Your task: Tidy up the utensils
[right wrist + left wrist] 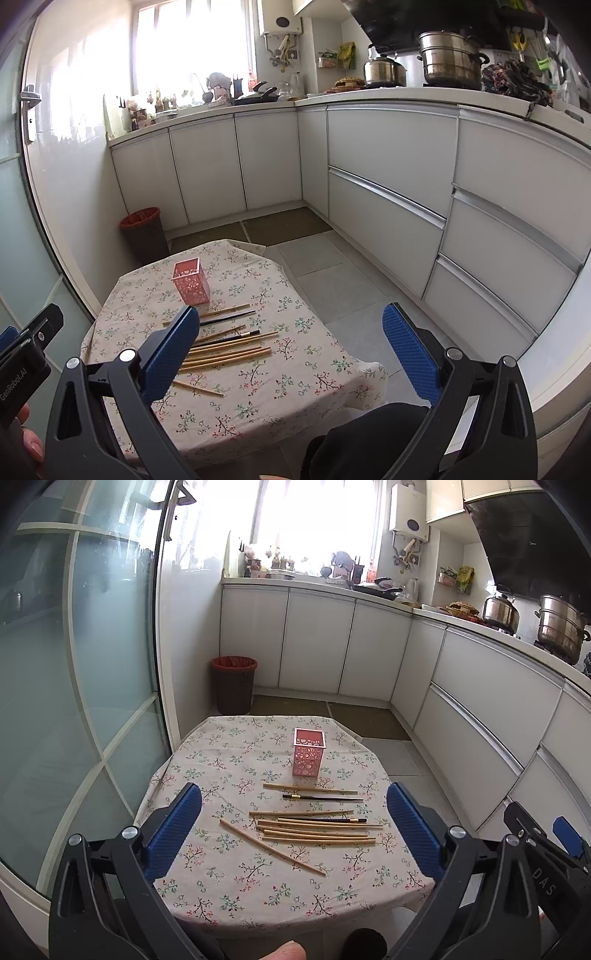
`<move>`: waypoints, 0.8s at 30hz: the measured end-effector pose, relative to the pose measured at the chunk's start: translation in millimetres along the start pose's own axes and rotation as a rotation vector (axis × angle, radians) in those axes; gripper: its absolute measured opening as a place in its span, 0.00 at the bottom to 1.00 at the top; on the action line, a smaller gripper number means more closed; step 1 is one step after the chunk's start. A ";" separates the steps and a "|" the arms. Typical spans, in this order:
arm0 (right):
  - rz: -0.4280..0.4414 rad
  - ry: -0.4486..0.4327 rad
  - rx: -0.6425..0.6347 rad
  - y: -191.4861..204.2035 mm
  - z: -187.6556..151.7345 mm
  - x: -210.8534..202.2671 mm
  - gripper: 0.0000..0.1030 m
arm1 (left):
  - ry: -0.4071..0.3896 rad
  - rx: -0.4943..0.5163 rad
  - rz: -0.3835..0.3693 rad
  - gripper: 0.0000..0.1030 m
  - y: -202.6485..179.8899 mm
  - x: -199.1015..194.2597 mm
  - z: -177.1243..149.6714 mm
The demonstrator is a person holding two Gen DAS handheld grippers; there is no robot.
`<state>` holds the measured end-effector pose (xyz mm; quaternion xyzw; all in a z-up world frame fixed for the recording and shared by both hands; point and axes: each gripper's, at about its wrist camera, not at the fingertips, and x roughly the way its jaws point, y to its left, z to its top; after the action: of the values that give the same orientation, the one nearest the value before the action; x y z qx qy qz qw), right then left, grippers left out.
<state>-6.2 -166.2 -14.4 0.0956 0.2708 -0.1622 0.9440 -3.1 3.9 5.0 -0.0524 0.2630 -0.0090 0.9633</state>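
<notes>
Left wrist view: the left gripper (pixel 294 825) hangs above the near edge of the tabletop (pixel 229 893), its jaws spread wide and holding nothing. Between them, the chopsticks (pixel 317 827) lie scattered flat on the floral cloth, mostly side to side, one slanting toward the near edge. The pink holder (pixel 308 753) stands upright beyond them, near the far edge, with bare cloth to its left and right. A bin (pixel 234 685) sits on the floor past the far edge.

Right wrist view: the right gripper (pixel 291 349) hovers off the tabletop's right edge over open floor (pixel 332 266), jaws wide apart and empty. Chopsticks (pixel 229 350) lie left of centre, partly hidden behind the left finger.
</notes>
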 end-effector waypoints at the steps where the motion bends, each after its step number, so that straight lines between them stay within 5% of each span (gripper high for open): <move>1: -0.001 0.000 0.001 0.0 -0.7 0.2 0.94 | 0.000 0.001 0.000 0.93 -0.5 -0.2 -0.1; 24: 0.002 0.002 0.016 -3.3 -2.0 1.6 0.94 | -0.001 0.001 0.000 0.93 -2.4 -2.9 -0.6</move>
<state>-7.1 -169.1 -17.3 0.1034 0.2703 -0.1632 0.9432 -5.9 1.6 6.2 -0.0519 0.2625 -0.0091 0.9635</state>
